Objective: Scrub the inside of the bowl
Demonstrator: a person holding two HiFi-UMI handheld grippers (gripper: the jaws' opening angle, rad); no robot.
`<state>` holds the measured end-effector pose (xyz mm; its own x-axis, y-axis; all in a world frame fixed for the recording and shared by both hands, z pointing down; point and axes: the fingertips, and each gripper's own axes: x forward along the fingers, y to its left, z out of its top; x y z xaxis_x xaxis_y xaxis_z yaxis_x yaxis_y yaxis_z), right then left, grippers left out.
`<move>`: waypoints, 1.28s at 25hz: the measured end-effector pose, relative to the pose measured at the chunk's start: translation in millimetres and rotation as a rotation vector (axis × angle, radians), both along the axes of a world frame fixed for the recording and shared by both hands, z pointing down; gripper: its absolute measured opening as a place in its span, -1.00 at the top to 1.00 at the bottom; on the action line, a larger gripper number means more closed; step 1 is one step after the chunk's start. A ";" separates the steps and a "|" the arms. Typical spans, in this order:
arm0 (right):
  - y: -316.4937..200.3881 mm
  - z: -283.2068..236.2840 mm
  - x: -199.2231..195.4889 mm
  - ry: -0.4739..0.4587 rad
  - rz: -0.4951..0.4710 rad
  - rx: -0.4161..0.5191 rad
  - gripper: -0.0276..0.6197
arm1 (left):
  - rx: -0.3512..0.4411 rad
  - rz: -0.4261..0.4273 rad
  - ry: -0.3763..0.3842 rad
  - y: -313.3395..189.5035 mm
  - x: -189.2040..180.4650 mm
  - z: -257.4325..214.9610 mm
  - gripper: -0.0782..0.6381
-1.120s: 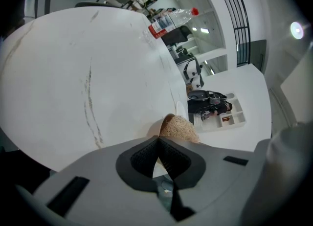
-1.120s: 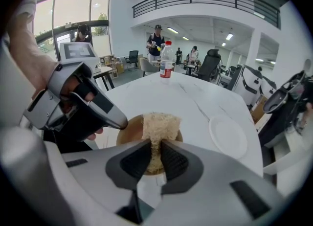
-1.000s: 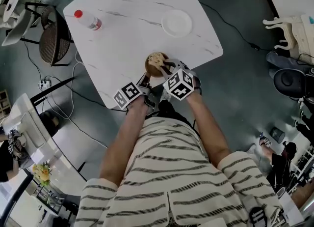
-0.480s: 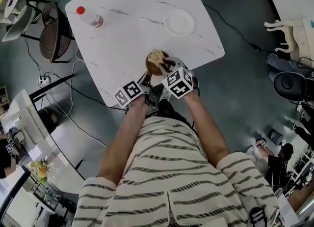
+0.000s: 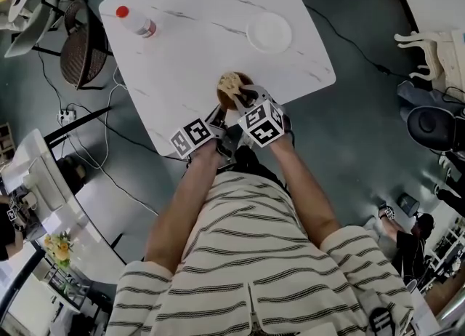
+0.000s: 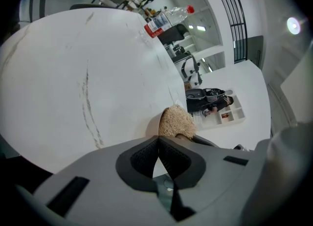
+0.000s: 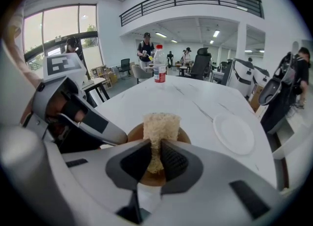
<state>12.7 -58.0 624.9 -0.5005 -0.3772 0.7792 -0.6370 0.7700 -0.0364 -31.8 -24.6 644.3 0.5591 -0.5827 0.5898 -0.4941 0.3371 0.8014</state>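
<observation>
A brown wooden bowl (image 5: 236, 96) stands near the front edge of the white marble table (image 5: 189, 51). A beige fibrous scrub pad (image 7: 160, 124) stands upright in the bowl (image 7: 184, 135), and my right gripper (image 7: 155, 147) is shut on its lower part. In the head view the right gripper (image 5: 245, 102) reaches the bowl from the near right. My left gripper (image 6: 159, 140) has its jaws shut at the bowl's near left rim, with the scrub pad (image 6: 176, 122) just beyond the tips. The right gripper view shows that left gripper (image 7: 115, 134) touching the rim.
A clear bottle with a red cap (image 5: 136, 23) lies at the table's far left. An empty white plate (image 5: 269, 33) sits beyond the bowl to the right. Chairs (image 5: 76, 54) and cables lie on the floor at left. Several people (image 7: 146, 49) stand far off.
Both grippers stay at the bowl. The right gripper has shifted a little with the scrub pad, and the head view has drifted slightly.
</observation>
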 end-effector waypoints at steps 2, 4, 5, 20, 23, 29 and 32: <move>0.5 -1.0 -2.4 -0.019 0.002 -0.012 0.72 | 0.000 -0.002 -0.001 -0.5 0.5 0.1 0.76; 1.2 -2.7 -5.2 -0.049 0.016 -0.035 0.72 | 0.000 0.000 -0.001 -1.4 1.6 0.0 0.76; 1.9 -3.0 -6.7 -0.057 0.021 -0.044 0.72 | 0.000 0.001 0.000 -1.8 2.0 -0.1 0.76; 17.8 -2.1 4.4 -0.033 0.005 -0.075 0.72 | -0.006 -0.024 -0.006 -1.6 -1.9 1.1 0.76; 17.5 -6.0 11.7 -0.056 0.045 -0.080 0.72 | -0.005 -0.020 -0.015 -1.3 -0.4 0.9 0.76; 12.0 -23.8 21.0 -0.167 0.171 -0.091 0.72 | 0.004 -0.002 -0.033 -3.5 -3.3 -0.1 0.76; 12.2 -32.0 25.4 -0.198 0.204 -0.086 0.72 | 0.006 0.006 -0.035 -3.0 -3.6 -1.3 0.76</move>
